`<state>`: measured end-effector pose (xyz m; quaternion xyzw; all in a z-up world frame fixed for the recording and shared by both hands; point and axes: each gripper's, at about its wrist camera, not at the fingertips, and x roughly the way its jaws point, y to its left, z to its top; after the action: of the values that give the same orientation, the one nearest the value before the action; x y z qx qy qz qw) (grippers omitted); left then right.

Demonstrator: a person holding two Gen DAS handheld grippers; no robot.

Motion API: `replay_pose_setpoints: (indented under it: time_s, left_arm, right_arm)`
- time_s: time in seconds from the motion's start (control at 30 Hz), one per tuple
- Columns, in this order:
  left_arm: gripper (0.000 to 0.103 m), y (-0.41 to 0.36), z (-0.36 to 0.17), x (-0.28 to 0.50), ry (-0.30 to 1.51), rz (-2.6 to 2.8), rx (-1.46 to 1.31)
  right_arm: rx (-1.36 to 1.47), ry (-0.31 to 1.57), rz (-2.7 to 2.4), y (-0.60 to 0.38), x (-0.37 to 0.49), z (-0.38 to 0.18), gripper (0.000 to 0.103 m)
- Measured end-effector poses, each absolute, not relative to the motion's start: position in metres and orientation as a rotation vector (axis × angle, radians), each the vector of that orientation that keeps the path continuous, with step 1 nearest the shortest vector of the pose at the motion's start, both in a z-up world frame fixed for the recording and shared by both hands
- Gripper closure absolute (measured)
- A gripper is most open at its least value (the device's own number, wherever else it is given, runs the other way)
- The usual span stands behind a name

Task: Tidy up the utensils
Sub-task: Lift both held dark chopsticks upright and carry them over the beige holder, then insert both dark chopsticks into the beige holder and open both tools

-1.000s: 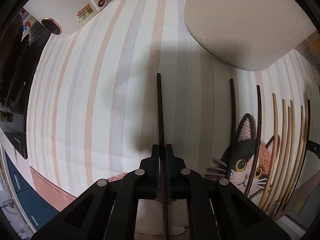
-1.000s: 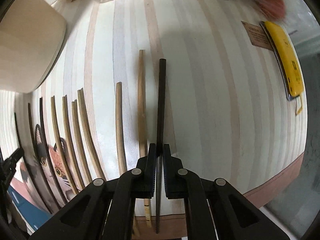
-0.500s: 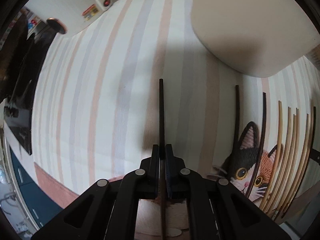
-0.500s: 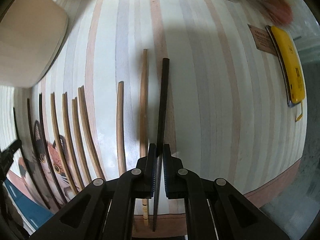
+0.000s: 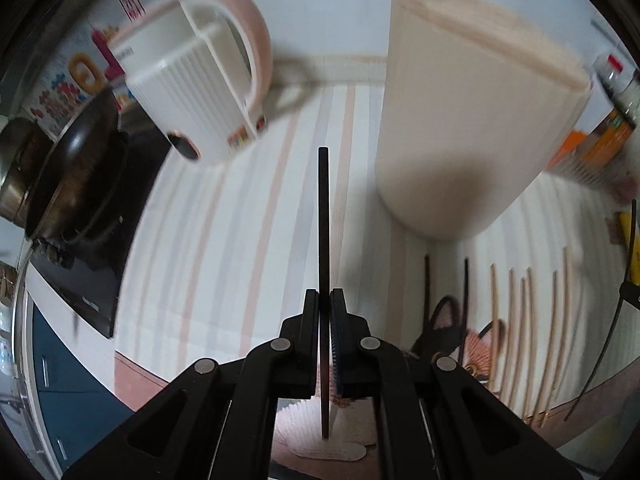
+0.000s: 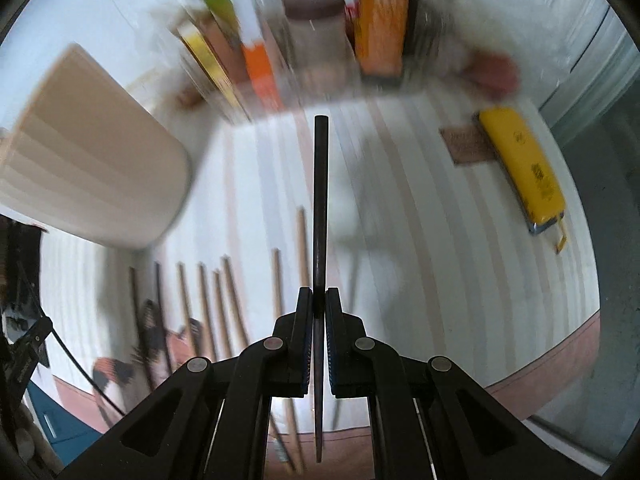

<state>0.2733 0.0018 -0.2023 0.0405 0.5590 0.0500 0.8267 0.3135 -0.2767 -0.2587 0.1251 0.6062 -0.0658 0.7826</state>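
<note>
**Two dark chopsticks lifted, the row still on the bench**

Left wrist view: the left gripper [image 5: 324, 300] has its fingers clenched on a dark chopstick [image 5: 323, 216], raised over the striped bench [image 5: 208, 240] toward the beige holder [image 5: 472, 120]. A kettle [image 5: 196, 92] and pan [image 5: 72, 164] show only here.

Right wrist view: the right gripper [image 6: 319, 300] grips another black chopstick [image 6: 320, 200]. Loose chopsticks [image 6: 224, 300] still lie beside the holder, so most sorting appears undone. Only this view shows the yellow case [image 6: 524, 168].

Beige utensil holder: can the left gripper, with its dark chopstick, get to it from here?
Probably yes. The left gripper is shut on the dark chopstick, and only bare striped mat lies before the beige holder ahead-right.
</note>
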Motion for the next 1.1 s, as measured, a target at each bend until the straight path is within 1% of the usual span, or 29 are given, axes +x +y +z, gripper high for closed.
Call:
replay_pose_setpoints:
  time_s: [0.1,0.13,0.53,0.77,1.0,1.1]
  left_arm:
    - [0.1,0.0,-0.184,0.271,1.146,0.094,0.071]
    - [0.1,0.0,-0.182,0.281,1.134,0.093,0.064]
    - [0.101,0.022,-0.123,0.296,0.964,0.088,-0.001]
    - [0.101,0.032,-0.064,0.3,0.84,0.08,-0.036]
    - [0.101,0.031,0.015,0.307,0.718,0.016,-0.091]
    - [0.101,0.024,0.04,0.317,0.678,-0.019,-0.109]
  right_arm:
    - [0.264,1.221,-0.129,-0.268,0.31,-0.231,0.097]
    - [0.262,1.207,-0.122,-0.266,0.309,-0.225,0.097]
    - [0.247,1.035,-0.011,-0.217,0.321,-0.144,0.097]
    - [0.266,0.96,0.041,-0.204,0.336,-0.11,0.097]
    - [0.289,0.859,0.108,-0.193,0.361,-0.053,0.097]
    - [0.294,0.8,0.12,-0.189,0.382,-0.027,0.097]
